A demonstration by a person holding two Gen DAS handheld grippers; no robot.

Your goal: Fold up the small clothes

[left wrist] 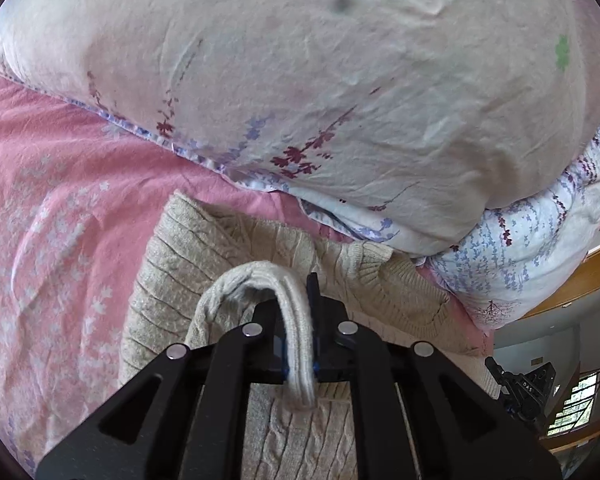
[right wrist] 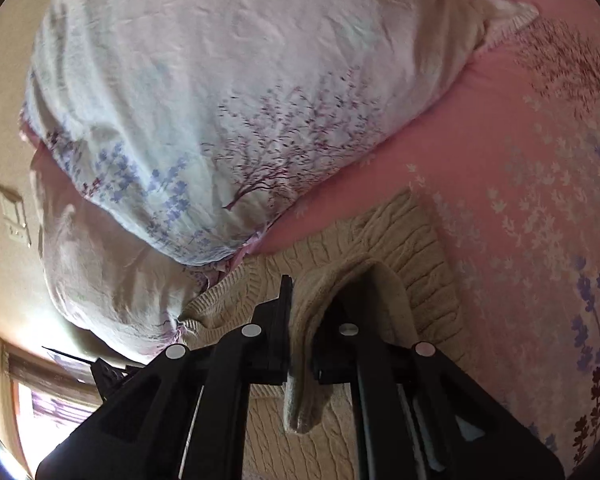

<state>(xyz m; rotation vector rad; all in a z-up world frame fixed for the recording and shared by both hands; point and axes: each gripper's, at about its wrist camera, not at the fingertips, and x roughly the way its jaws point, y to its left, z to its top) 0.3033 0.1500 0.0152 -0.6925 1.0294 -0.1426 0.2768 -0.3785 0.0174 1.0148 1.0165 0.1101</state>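
A small beige cable-knit sweater [left wrist: 204,248] lies on the pink floral bedsheet [left wrist: 52,184]. My left gripper [left wrist: 298,320] is shut on a ribbed edge of the sweater [left wrist: 296,344], which loops up between its fingers. In the right wrist view the same sweater [right wrist: 396,240] lies on the pink sheet [right wrist: 520,184], and my right gripper [right wrist: 306,320] is shut on another ribbed edge of it [right wrist: 304,368], which hangs down between the fingers. Both edges are lifted above the rest of the sweater.
A big white floral quilt [left wrist: 320,68] is piled just behind the sweater; it also fills the right wrist view [right wrist: 204,92]. A wooden bed rail [left wrist: 592,268] runs at the right. A wall with a switch [right wrist: 14,216] and a window [right wrist: 48,408] are at the left.
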